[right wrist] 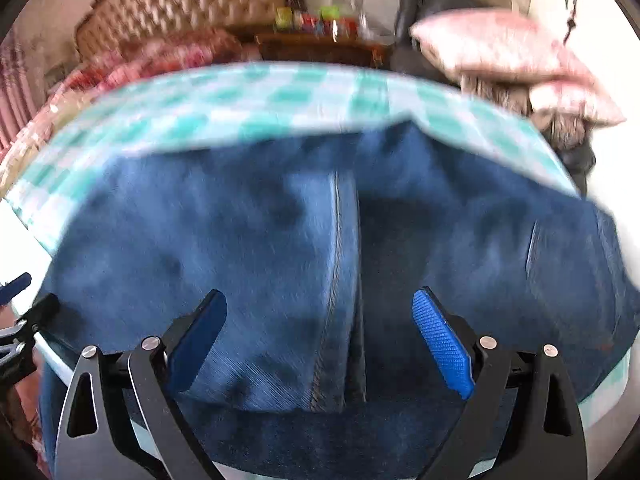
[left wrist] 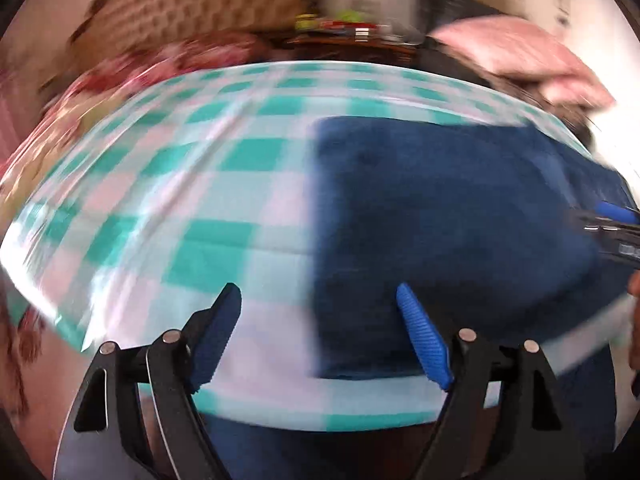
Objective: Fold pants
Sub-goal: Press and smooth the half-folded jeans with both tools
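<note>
Dark blue denim pants (left wrist: 440, 220) lie on a table with a teal and white checked cloth (left wrist: 180, 168). In the left wrist view they cover the right half of the table. My left gripper (left wrist: 320, 296) is open and empty, above the pants' left edge near the table's front. In the right wrist view the pants (right wrist: 280, 240) fill most of the frame, with a stitched seam running up the middle. My right gripper (right wrist: 320, 300) is open and empty above them. Part of the right gripper shows at the right edge of the left wrist view (left wrist: 612, 224). Both views are blurred.
A tufted brown headboard (right wrist: 188, 0) and a red floral blanket (right wrist: 140, 64) lie behind the table at the left. Pink pillows (right wrist: 500, 48) sit at the back right. A dark wooden stand with small jars (right wrist: 320, 28) stands behind the table.
</note>
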A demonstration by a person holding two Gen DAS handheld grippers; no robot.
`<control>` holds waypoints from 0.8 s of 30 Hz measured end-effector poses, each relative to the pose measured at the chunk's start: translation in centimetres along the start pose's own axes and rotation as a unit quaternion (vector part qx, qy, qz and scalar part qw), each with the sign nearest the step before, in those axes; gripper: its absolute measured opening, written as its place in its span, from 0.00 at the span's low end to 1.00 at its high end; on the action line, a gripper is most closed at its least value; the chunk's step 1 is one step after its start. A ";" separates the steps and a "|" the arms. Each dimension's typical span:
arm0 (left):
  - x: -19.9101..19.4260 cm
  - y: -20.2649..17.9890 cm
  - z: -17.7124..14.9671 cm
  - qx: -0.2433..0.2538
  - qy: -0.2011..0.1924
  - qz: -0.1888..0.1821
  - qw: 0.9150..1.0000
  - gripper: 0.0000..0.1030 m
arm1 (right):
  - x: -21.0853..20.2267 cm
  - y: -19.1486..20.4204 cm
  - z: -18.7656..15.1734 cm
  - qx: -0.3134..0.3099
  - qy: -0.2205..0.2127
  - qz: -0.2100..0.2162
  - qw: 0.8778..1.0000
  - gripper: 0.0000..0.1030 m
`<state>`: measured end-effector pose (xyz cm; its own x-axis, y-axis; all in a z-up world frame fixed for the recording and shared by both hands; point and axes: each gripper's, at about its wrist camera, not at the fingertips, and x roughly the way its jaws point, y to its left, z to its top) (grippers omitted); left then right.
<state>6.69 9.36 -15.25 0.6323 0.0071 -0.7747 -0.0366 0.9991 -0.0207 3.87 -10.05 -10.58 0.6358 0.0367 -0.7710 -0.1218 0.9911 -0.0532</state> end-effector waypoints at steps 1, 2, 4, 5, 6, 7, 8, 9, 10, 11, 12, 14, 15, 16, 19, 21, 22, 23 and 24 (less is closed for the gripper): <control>-0.3 0.4 0.2 -0.005 -0.003 0.008 1.000 0.73 | -0.4 0.3 0.7 -0.002 -0.010 0.010 1.000 0.88; -0.7 0.3 0.5 -0.005 -0.010 0.015 1.000 0.70 | -0.7 0.9 1.5 -0.007 -0.022 0.019 1.000 0.88; -1.6 -0.3 0.9 0.002 -0.019 -0.007 1.000 0.64 | -0.7 2.0 3.1 -0.016 -0.030 0.022 0.999 0.88; -1.9 -0.8 1.1 0.007 -0.023 -0.016 1.000 0.63 | -0.4 2.4 3.8 -0.015 -0.031 0.029 0.999 0.88; -2.1 -1.4 1.3 0.015 -0.027 -0.021 0.999 0.60 | 0.0 2.7 4.3 -0.014 -0.029 0.034 0.999 0.88; -2.4 -2.1 1.5 0.025 -0.032 -0.028 0.999 0.57 | 0.9 3.1 4.7 -0.017 -0.017 0.031 0.999 0.88; -2.5 -2.5 1.6 0.032 -0.034 -0.032 0.998 0.55 | 2.0 3.3 4.9 -0.022 -0.001 0.017 1.000 0.88; -2.6 -2.7 1.6 0.033 -0.034 -0.034 0.998 0.50 | 2.6 3.2 4.9 -0.023 0.010 0.009 1.000 0.87; -2.1 -2.6 1.9 0.028 -0.030 -0.036 0.999 0.47 | 3.9 2.9 4.5 -0.021 0.036 -0.003 0.999 0.87; -1.8 -2.2 2.0 0.015 -0.025 -0.036 0.999 0.46 | 4.9 2.5 4.1 -0.017 0.054 -0.009 0.998 0.87; -1.6 -1.9 2.1 0.006 -0.024 -0.036 0.999 0.44 | 5.7 1.7 3.5 -0.002 0.064 0.004 0.998 0.89; -1.3 -1.0 2.7 -0.009 -0.026 -0.040 0.999 0.43 | 5.8 0.8 2.7 0.011 0.058 0.020 0.998 0.89; -1.2 -1.0 3.2 -0.007 -0.027 -0.045 0.999 0.43 | 5.7 0.6 2.5 0.010 0.055 0.023 0.998 0.88; -1.0 -1.3 4.0 0.000 -0.027 -0.060 0.998 0.43 | 5.6 0.7 2.4 0.007 0.055 0.022 0.998 0.88; 0.0 -3.9 6.8 0.059 -0.020 -0.092 0.994 0.43 | 5.5 0.7 2.3 0.005 0.059 0.024 0.998 0.88; 1.8 -5.9 8.8 0.098 -0.003 -0.109 0.989 0.43 | 5.5 0.7 2.3 0.005 0.062 0.024 0.998 0.89; 2.8 -6.3 9.5 0.106 0.006 -0.112 0.988 0.43 | 5.5 0.8 2.4 0.003 0.063 0.023 0.998 0.89; 4.2 -6.7 10.2 0.118 0.017 -0.108 0.987 0.43 | 5.6 0.9 2.4 0.002 0.063 0.024 0.998 0.89; 5.4 -6.8 10.7 0.129 0.030 -0.102 0.986 0.43 | 5.6 0.8 2.4 0.002 0.064 0.025 0.998 0.89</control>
<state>18.62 3.03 -12.50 0.5589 -0.1906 -0.8070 0.2899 0.9567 -0.0252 9.16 -8.73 -13.43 0.5274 0.0690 -0.8468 -0.1470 0.9891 -0.0109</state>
